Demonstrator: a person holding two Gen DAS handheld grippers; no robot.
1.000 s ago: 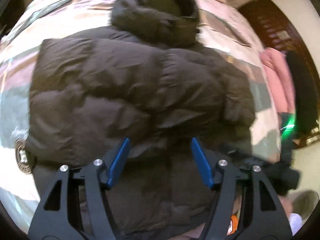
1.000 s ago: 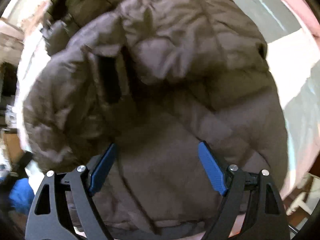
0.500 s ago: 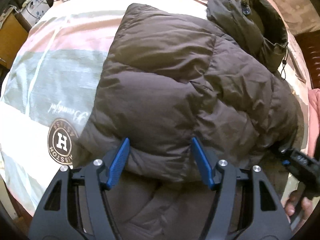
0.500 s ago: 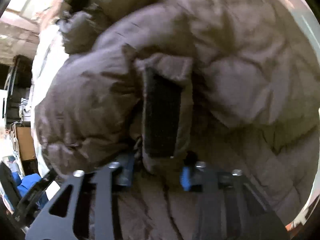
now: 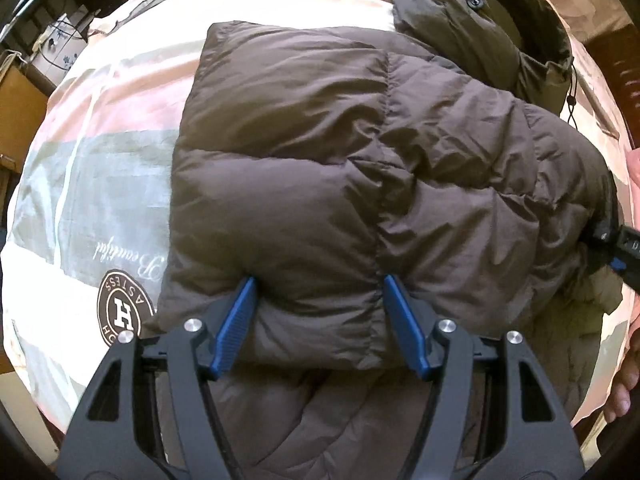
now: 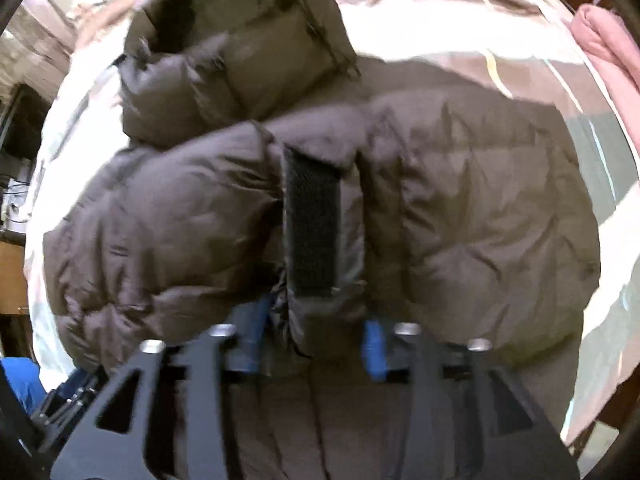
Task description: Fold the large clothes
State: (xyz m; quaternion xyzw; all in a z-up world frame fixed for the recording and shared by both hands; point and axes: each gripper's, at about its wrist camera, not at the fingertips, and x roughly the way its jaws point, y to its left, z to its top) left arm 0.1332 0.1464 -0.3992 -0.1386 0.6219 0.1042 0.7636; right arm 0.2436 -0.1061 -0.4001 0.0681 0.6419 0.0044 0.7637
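A striped quilt (image 5: 100,152) covers the bed. On it lies the brown jacket (image 5: 320,168), sides folded in, hood (image 5: 480,12) at the far end. The left gripper (image 5: 316,320) spreads wide over the folded edge. The right gripper (image 6: 316,340) is pinched narrow on the cuff (image 6: 316,236).

Brown puffer jacket (image 5: 320,184) — folded, on bedding

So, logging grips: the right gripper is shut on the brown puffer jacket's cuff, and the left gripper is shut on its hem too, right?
Not quite. The left wrist view shows the left gripper open, its fingers straddling the brown puffer jacket. The right gripper is indeed shut on the cuff.
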